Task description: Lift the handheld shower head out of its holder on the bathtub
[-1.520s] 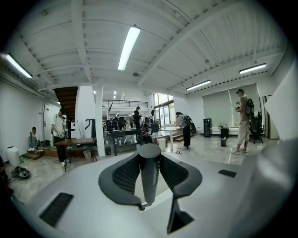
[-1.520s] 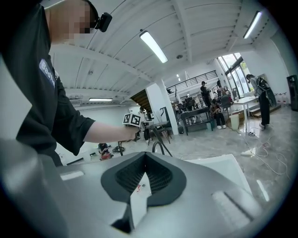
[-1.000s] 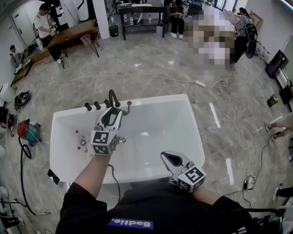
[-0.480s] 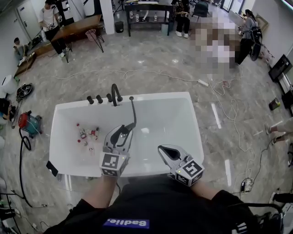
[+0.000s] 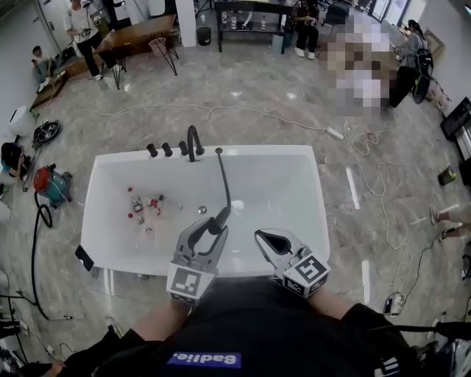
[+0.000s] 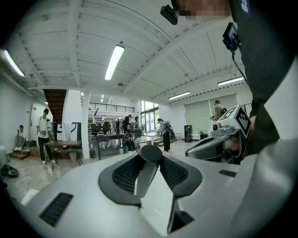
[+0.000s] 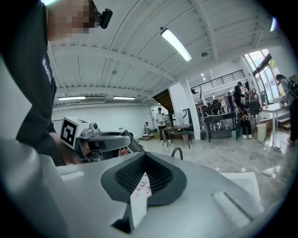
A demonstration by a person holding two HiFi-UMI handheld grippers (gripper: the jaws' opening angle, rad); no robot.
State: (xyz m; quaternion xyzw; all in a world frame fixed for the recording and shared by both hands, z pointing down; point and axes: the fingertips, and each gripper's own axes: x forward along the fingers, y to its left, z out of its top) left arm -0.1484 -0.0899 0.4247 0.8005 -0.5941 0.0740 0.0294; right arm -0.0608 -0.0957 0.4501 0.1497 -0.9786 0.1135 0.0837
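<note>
Far left on the marble floor (image 5: 280, 96): a red vacuum (image 5: 50, 184), just off the left end of the bathtub (image 5: 309, 213). The tub is white, w/ its long side running across the head view. A few small red & white bits (image 5: 145, 206) lie on its bottom toward the left, w/ the drain (image 5: 202, 210) nr the middle. On the far rim sit three dark knobs (image 5: 166, 149) in a row, then the curved dark spout (image 5: 193, 141). Just right of that is a fitting (image 5: 218, 151) where the shower hose (image 5: 222, 180) meets the rim. The hose runs from there across the tub interior toward the person & ends at the shower head (image 5: 218, 221). The shower head is off the rim, above the tub's near side, btwn the jaws of the left tongs (image 5: 207, 235). The left gripper view confirms it: both ribbed pads press on the handle & the round end pokes up past the tips, so the left tongs are clamped on the shower head. Just right of them, apart & not touching, the right tongs (image 5: 263, 240) hover over the near rim. In the right gripper view their tips are together w/ only a thin sliver behind, nothing btwn them. Further right, white cables (image 5: 383, 184) trail over the floor past the tub's right end. At the room's far side ppl (image 5: 81, 22) stand nr a desk (image 5: 140, 33).
</note>
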